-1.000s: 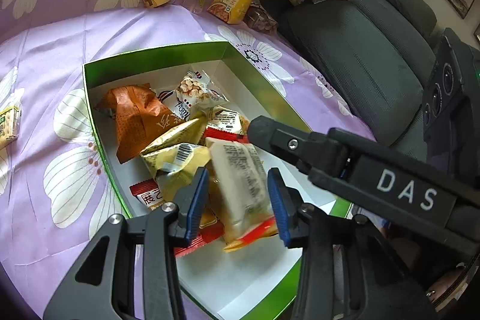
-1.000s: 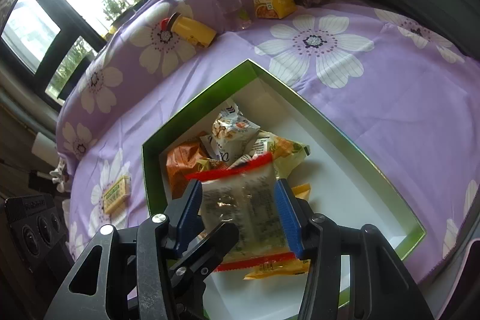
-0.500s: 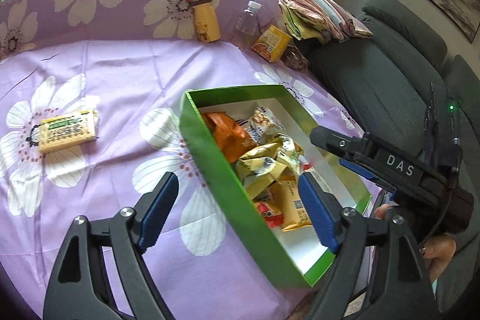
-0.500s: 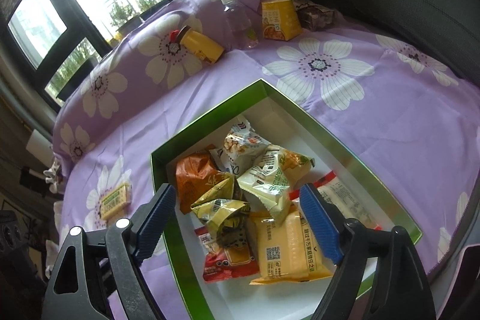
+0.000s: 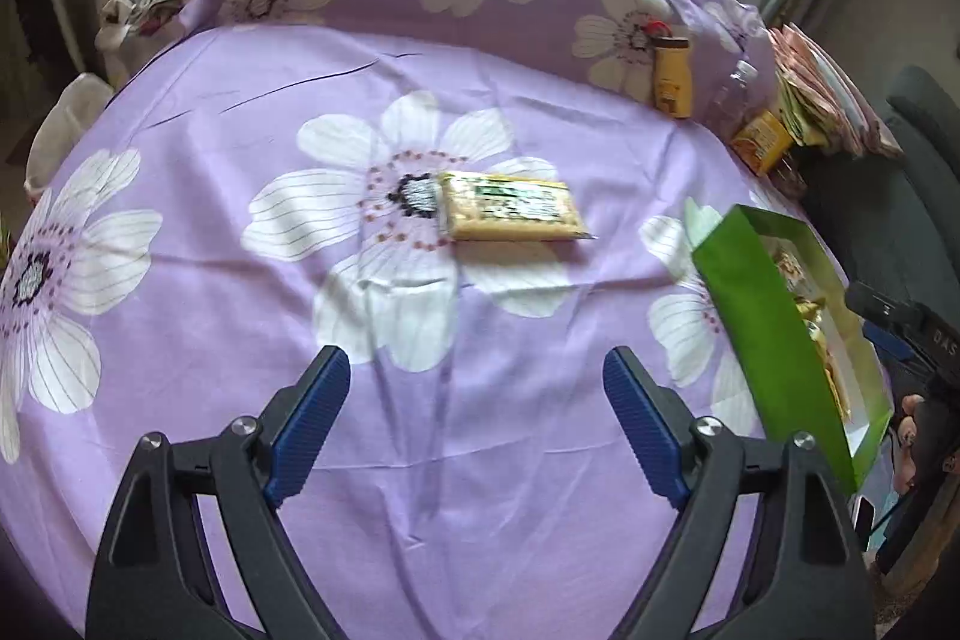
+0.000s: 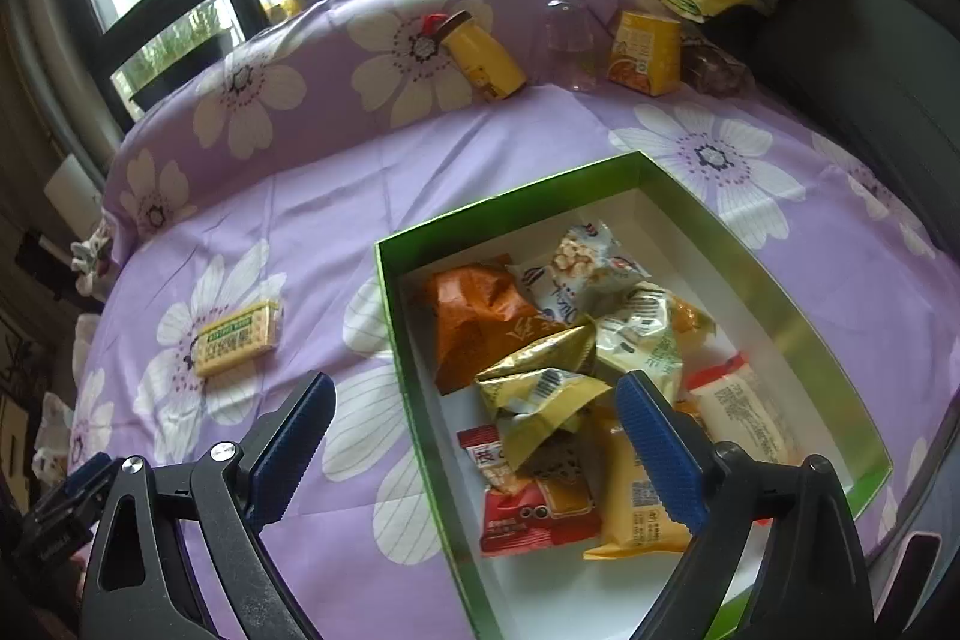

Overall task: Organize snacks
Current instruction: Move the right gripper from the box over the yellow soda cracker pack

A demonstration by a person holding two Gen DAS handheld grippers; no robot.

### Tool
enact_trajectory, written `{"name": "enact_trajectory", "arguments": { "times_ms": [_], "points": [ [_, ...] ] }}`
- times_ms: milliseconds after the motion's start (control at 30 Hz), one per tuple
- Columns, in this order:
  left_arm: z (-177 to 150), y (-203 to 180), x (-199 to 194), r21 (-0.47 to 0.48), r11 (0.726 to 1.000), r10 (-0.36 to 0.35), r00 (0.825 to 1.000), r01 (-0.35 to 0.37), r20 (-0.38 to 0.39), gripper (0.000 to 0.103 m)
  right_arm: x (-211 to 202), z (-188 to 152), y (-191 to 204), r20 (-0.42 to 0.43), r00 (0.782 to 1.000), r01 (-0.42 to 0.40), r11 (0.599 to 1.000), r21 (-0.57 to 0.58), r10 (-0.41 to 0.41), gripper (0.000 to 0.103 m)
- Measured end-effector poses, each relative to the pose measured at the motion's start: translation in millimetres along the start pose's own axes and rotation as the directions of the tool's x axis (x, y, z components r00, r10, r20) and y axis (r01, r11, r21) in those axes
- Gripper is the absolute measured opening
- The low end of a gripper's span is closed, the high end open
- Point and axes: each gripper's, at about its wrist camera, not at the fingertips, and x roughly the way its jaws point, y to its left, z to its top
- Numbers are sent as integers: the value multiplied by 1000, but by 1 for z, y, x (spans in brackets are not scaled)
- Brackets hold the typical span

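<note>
Left wrist view: your left gripper (image 5: 477, 394) hangs over bare purple flowered cloth (image 5: 198, 100), jaws spread wide with nothing between the blue pads (image 5: 309, 421). Taking the green box (image 5: 774, 340) as landmark, the yellow cracker packet (image 5: 510, 214) lies flat on the cloth well to the box's left, on the petals of a printed flower, and straight ahead of your open jaws. Only the box's near green wall and a strip of its contents show at the right edge. Beyond the box, against the raised fold of cloth, stand a yellow bottle (image 5: 672, 76), a clear plastic bottle (image 5: 735, 91) and an orange carton (image 5: 762, 142); folded linens (image 5: 822, 100) are stacked behind them. Part of the other tool shows dark past the box's far side. Right wrist view: your right gripper (image 6: 474, 439) is over the box's (image 6: 396, 316) left wall, jaws apart and opening further, gripping nothing; one pad sits over the cloth (image 6: 336, 232) outside the box, the other over the packets inside. In the box lie an orange bag (image 6: 474, 316), a white peanut pouch (image 6: 588, 268), crumpled gold wrappers (image 6: 540, 382), a red sachet (image 6: 528, 508), a yellow cake pack (image 6: 630, 502) and a pale red-edged pack (image 6: 738, 412), heaped toward the left half. The cracker packet (image 6: 240, 337) lies outside, to the box's left. The yellow bottle (image 6: 486, 52), clear bottle (image 6: 567, 34) and carton (image 6: 645, 52) stand beyond the box's far corner.
</note>
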Motion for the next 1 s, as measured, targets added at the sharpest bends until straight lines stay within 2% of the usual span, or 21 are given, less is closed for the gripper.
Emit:
{"name": "enact_trajectory", "arguments": {
  "times_ms": [67, 133, 333, 467, 600, 700, 833, 900, 967, 1000],
  "points": [
    [-3, 19, 13, -32, 998, 61, 998, -61, 6, 87, 2, -3, 12, -1, 1000, -9, 1000, -23, 9, 95],
    [-1, 31, 23, -39, 991, 124, 991, -126, -52, 86, 4, -5, 23, 0, 1000, -19, 999, -41, 19, 95],
    [7, 41, 18, -79, 996, 33, 998, -37, -46, 86, 17, -15, 59, -24, 999, -37, 993, -116, 34, 95],
    [7, 46, 12, -98, 995, 25, 998, -29, -49, 86, 29, -22, 79, -66, 996, -70, 988, -140, 61, 95],
    [10, 56, 10, -149, 989, 5, 999, -12, -47, 86, 43, -24, 104, -133, 985, -129, 979, -156, 108, 95],
    [10, 61, 8, -165, 986, 3, 998, -14, -63, 86, 62, -22, 128, -195, 975, -140, 974, -180, 104, 95],
    [12, 65, 0, -164, 986, 7, 999, -14, -41, 86, 95, -12, 161, -281, 951, -184, 966, -182, 129, 95],
    [13, 70, -5, -174, 985, 14, 1000, -18, -27, 86, 108, -6, 181, -255, 960, -176, 958, -227, 116, 95],
    [14, 74, -9, -179, 984, 25, 1000, -27, -17, 86, 120, -1, 201, -207, 977, -108, 948, -301, 46, 95],
    [15, 76, -12, -181, 983, 27, 1000, -28, -10, 86, 127, 3, 209, -208, 978, -99, 944, -313, 33, 95]
  ]
}}
